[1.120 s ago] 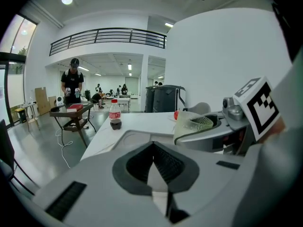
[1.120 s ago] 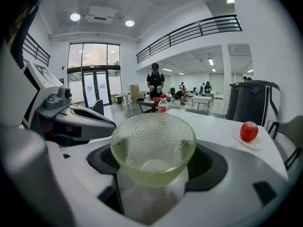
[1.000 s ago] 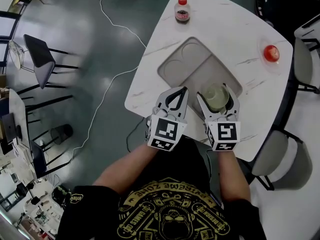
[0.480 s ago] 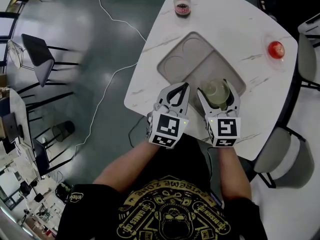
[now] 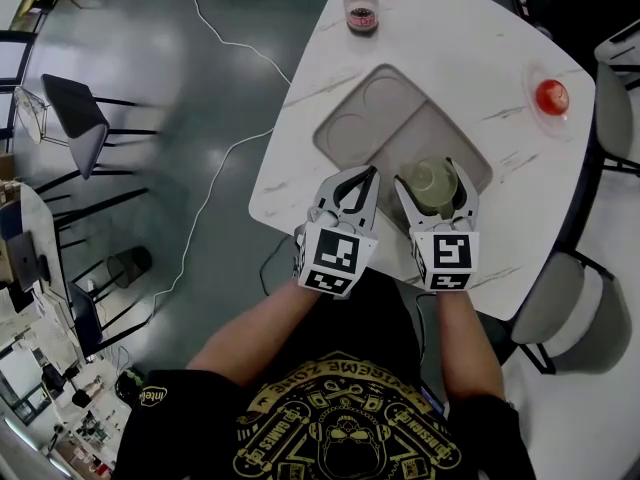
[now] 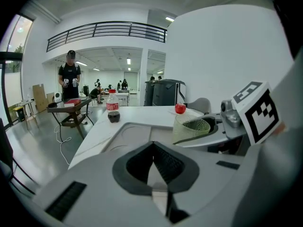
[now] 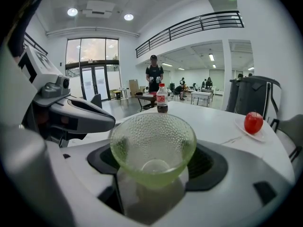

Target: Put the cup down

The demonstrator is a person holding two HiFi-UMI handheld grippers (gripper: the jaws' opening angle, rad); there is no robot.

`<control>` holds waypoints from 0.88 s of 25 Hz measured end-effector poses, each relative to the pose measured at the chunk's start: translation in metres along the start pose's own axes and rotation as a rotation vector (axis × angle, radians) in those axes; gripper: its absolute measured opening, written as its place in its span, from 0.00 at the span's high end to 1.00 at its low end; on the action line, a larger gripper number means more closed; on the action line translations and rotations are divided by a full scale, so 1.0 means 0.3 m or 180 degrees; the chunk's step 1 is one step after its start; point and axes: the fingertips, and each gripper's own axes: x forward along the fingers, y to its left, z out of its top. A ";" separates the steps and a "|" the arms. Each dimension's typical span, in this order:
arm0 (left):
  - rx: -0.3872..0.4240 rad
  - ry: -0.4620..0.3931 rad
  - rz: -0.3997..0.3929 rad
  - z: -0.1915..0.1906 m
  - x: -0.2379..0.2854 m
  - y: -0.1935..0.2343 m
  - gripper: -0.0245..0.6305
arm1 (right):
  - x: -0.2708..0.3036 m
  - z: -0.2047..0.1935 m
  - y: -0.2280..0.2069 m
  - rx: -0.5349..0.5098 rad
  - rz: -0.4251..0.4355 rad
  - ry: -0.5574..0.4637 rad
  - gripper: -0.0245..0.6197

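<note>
Right gripper view — right gripper (image 7: pixel 155 161) grips the green cup (image 7: pixel 152 141) — upright.

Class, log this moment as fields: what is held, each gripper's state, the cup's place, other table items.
Held: green glass cup
Right gripper: fingers closed on the cup
Left gripper: shut, empty
Cup's place: over the grey tray's large compartment; contact unclear
Other items on table: bottle, red apple on plate
</note>
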 end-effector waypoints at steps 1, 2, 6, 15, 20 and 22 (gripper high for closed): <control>0.0004 0.0002 -0.0004 0.000 0.003 -0.001 0.95 | 0.002 -0.003 -0.003 -0.0008 -0.0003 0.0005 0.36; 0.0007 0.0005 -0.0008 0.000 0.006 -0.002 0.95 | 0.003 -0.007 -0.006 -0.0016 -0.0006 0.0010 0.36; 0.0013 0.0011 -0.0017 -0.007 0.020 -0.004 0.95 | 0.011 -0.025 -0.012 -0.0034 -0.0014 0.0025 0.36; 0.0034 0.0016 -0.0031 -0.005 0.011 -0.001 0.95 | 0.017 -0.043 -0.009 -0.0028 -0.0038 0.0066 0.36; 0.0030 0.0011 -0.0040 -0.002 0.005 -0.002 0.95 | 0.016 -0.043 -0.009 -0.0014 -0.0036 0.0039 0.36; 0.0034 0.0003 -0.0051 0.002 0.002 -0.010 0.95 | 0.010 -0.041 -0.009 0.0010 -0.0018 0.0014 0.36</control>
